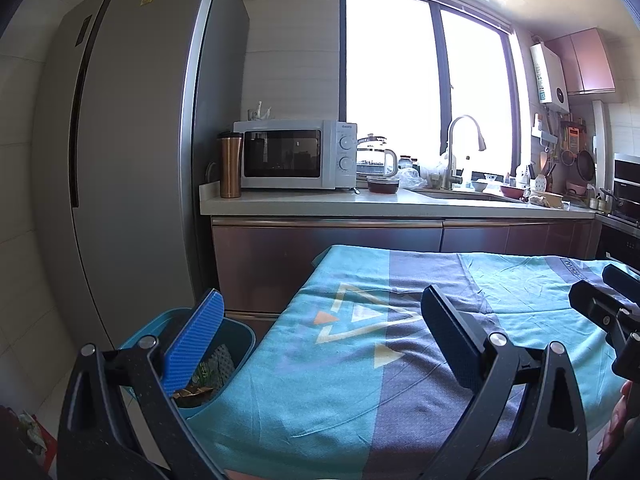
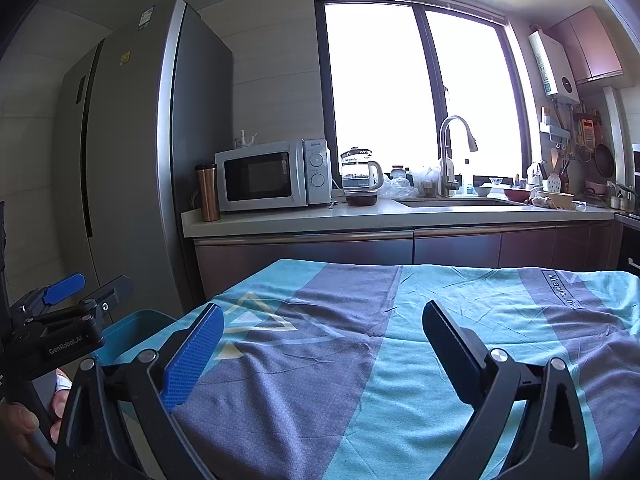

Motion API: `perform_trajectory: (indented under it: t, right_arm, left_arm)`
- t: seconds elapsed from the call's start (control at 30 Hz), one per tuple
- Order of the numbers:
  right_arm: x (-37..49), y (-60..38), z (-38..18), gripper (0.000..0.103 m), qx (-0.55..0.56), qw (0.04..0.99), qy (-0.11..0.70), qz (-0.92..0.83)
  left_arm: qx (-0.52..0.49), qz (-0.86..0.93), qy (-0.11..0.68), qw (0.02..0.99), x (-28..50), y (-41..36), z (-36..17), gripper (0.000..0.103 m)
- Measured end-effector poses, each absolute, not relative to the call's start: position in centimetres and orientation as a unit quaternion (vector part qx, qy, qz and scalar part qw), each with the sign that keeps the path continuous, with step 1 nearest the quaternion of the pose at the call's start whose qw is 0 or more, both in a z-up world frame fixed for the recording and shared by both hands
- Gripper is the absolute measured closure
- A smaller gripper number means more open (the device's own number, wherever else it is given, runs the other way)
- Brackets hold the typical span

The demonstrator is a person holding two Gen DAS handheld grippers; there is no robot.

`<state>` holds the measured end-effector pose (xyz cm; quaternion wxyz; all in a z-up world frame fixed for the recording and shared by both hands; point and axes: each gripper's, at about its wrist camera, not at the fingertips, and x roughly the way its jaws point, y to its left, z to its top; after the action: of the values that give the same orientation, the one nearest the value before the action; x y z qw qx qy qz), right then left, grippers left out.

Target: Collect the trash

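Left hand-held gripper (image 1: 324, 312) spread wide, nothing between the jaws, hovering over the near left part of the table (image 1: 520, 280), which is covered by a teal and grey-purple cloth (image 1: 360, 360) with a triangle print. Blue pad on the left finger (image 1: 192, 344), dark pad on the other. Just past the table's left edge, on the floor, a teal trash bin (image 1: 240, 344), partly hidden by the blue finger; inside it, crumpled wrappers (image 1: 208, 372), greenish and brownish, too hidden to name further.

Right hand-held gripper (image 2: 320, 328) likewise wide open and empty, above the middle of the table near its front edge. Cloth surface bare between both pairs of fingers. Seen from the right wrist, the left hand-held gripper off the table's left edge, beside the bin's rim, held by a hand (image 2: 24, 420).

Behind the table, a kitchen counter (image 1: 320, 202) carrying a white microwave (image 1: 296, 154), a copper-coloured tumbler (image 1: 230, 164), a glass kettle (image 1: 374, 158) and a sink faucet (image 1: 460, 144). Tall grey refrigerator (image 1: 132, 160) at the left.
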<state>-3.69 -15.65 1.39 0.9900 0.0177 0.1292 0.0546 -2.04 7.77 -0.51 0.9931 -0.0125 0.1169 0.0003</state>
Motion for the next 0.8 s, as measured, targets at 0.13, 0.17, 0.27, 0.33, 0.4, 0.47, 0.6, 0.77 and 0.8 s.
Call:
perform_trajectory:
  t: [0.13, 0.17, 0.27, 0.33, 0.4, 0.47, 0.6, 0.77, 0.8]
  right_arm:
    - [-3.66, -15.7, 1.33, 0.007, 0.017, 0.99, 0.13, 0.055]
    - [-3.63, -15.71, 1.33, 0.007, 0.018, 0.99, 0.13, 0.055]
    - [-3.62, -15.74, 1.34, 0.007, 0.018, 0.99, 0.131, 0.054]
    - [-3.66, -15.74, 1.35, 0.007, 0.018, 0.99, 0.13, 0.054]
    - [-3.68, -15.76, 1.33, 0.007, 0.018, 0.99, 0.131, 0.053]
    - [-3.68, -15.78, 1.39, 0.007, 0.018, 0.99, 0.13, 0.053]
    - [-3.68, -15.88, 1.37, 0.007, 0.02, 0.99, 0.131, 0.053]
    - [-3.62, -15.97, 1.39, 0.007, 0.021, 0.99, 0.132, 0.053]
    - [-3.58, -15.98, 1.38, 0.007, 0.022, 0.99, 0.132, 0.053]
  left_arm:
    - [-0.012, 0.001, 0.117, 0.993, -2.09, 7.79, -0.52, 0.006]
    - [-0.011, 0.001, 0.117, 0.993, -2.15, 7.77, -0.55, 0.006]
    - [-0.011, 0.001, 0.117, 0.993, -2.14, 7.76, -0.54, 0.006]
    - [-0.011, 0.002, 0.117, 0.993, -2.12, 7.71, -0.59, 0.006]
    - [-0.011, 0.001, 0.117, 0.993, -2.15, 7.76, -0.54, 0.006]
    - [-0.011, 0.001, 0.117, 0.993, -2.12, 7.73, -0.57, 0.006]
    - [-0.011, 0.001, 0.117, 0.993, -2.12, 7.76, -0.54, 0.006]
    - [-0.011, 0.002, 0.117, 0.993, -2.17, 7.73, -0.62, 0.006]
    - [-0.011, 0.002, 0.117, 0.993, -2.17, 7.75, -0.58, 0.006]
